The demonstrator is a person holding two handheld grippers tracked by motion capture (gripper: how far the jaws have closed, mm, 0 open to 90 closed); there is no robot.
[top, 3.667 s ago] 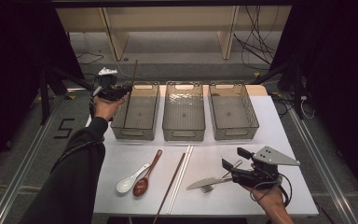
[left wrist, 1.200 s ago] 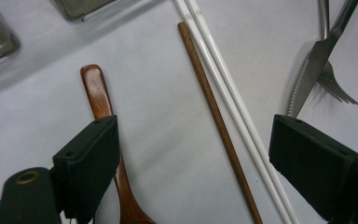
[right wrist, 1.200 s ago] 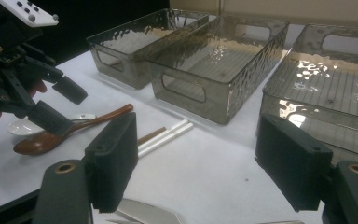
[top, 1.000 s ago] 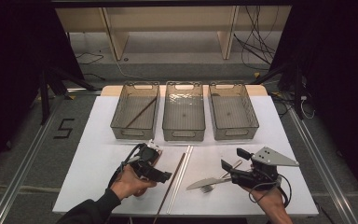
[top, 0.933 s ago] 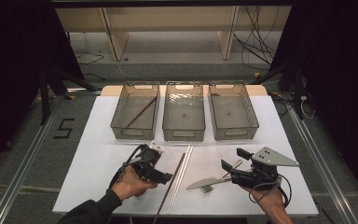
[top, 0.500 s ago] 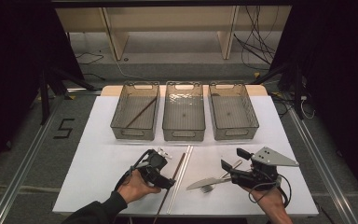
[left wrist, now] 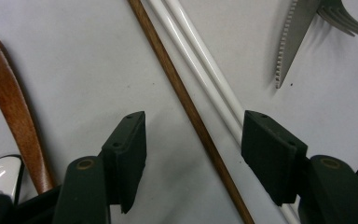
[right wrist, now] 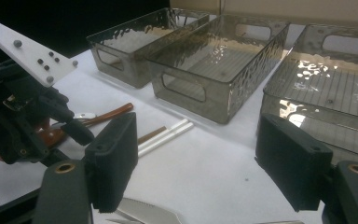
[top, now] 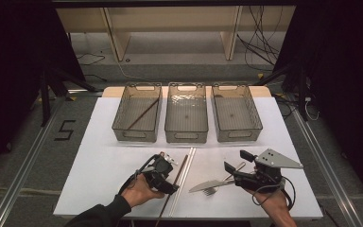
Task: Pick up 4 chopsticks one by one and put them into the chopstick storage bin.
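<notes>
Left gripper [left wrist: 193,154] was closing, jaws astride the brown chopstick [left wrist: 186,105] — untouched; best centre it, excluding white ones [left wrist: 200,60].

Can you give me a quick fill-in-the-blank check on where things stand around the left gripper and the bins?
1. Between the left gripper's open jaws lies the brown ____.
2. The pair of white chopsticks lies ____ that brown stick.
3. The left bin already holds one ____ chopstick.
4. The serrated knife and the fork lie in front of the ____ gripper.

Missing words: chopstick; beside; brown; right
</notes>
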